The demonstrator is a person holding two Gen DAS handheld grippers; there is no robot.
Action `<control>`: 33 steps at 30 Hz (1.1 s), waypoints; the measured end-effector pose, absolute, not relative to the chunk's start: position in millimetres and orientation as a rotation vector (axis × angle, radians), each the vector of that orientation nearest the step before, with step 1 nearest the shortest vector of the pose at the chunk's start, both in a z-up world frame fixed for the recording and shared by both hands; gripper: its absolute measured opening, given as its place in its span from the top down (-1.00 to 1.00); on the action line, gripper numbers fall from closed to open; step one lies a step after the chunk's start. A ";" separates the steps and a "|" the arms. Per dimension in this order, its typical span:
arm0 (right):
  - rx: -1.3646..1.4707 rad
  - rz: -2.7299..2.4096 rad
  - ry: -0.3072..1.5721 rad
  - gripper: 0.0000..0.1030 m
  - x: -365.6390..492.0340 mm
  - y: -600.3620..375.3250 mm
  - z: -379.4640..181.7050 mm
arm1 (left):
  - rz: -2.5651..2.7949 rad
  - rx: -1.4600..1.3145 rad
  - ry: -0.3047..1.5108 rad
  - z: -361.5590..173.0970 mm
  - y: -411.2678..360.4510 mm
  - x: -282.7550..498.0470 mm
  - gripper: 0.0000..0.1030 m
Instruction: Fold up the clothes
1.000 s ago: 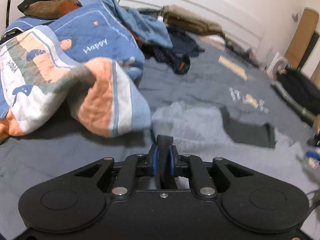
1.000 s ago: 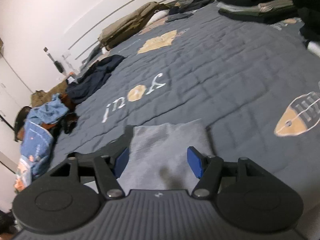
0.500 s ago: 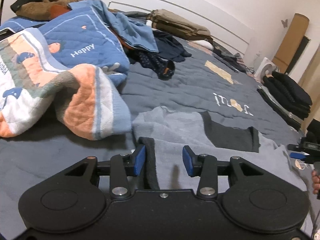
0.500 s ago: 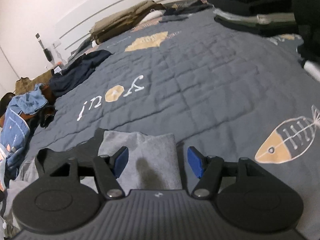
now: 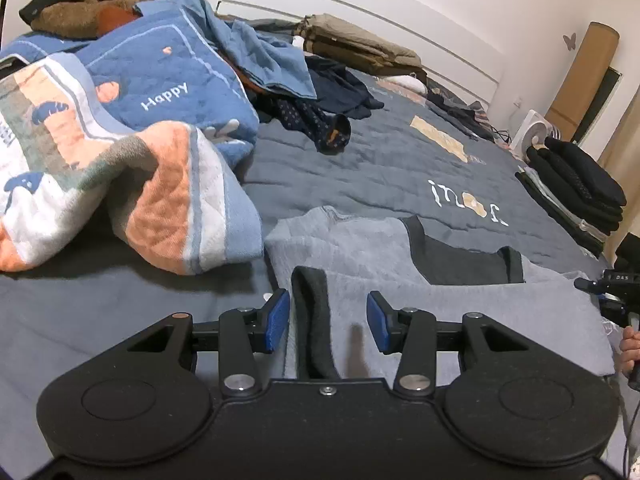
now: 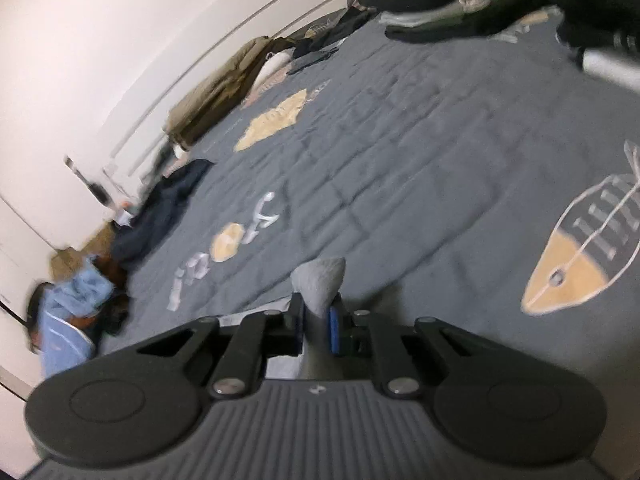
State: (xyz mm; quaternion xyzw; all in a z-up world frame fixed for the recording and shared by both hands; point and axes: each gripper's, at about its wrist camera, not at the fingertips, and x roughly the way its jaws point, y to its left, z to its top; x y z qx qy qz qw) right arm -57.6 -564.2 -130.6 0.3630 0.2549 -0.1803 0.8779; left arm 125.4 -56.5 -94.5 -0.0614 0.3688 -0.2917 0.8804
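left tongs point(image 5: 328, 316) spread wide over the grey sweater point(image 5: 400, 280) lying flat on the bed point(image 5: 380, 168); right tongs point(image 6: 316, 320) pinched tight on a sweater corner.

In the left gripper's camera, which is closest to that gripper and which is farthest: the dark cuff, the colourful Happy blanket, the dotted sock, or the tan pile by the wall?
From the left gripper:
1. Dark cuff of the grey sweater, right between its open fingers.
2. Happy blanket, ahead to the left.
3. Dotted sock, farther up the bed, middle.
4. Tan pile, at the far wall.
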 end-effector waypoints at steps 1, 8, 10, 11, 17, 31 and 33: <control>0.714 -0.385 0.568 0.74 -53.4 -562.2 -134.9 | -0.610 -0.119 0.771 -95.1 -57.8 125.1 0.17; 0.725 -0.376 0.600 0.31 -51.9 -568.2 -128.8 | -0.616 -0.107 0.776 -97.3 -63.6 124.5 0.04; 0.717 -0.394 0.569 0.09 -56.4 -570.8 -125.9 | -0.617 -0.106 0.777 -97.7 -65.1 124.5 0.03; 0.713 -0.402 0.554 0.01 -58.7 -572.0 -124.4 | -0.617 -0.106 0.777 -98.0 -65.8 124.4 0.03; 0.694 -0.364 0.571 -0.01 -45.2 -568.7 -130.7 | -0.619 -0.088 0.780 -100.8 -73.3 123.4 0.03; 0.440 -0.622 0.493 0.97 -48.1 -556.6 -122.9 | -0.577 -0.032 0.760 -100.3 -70.4 124.4 0.92; 0.527 -0.575 0.515 0.96 -51.5 -566.8 -126.6 | -0.575 -0.013 0.768 -102.2 -72.6 123.9 0.92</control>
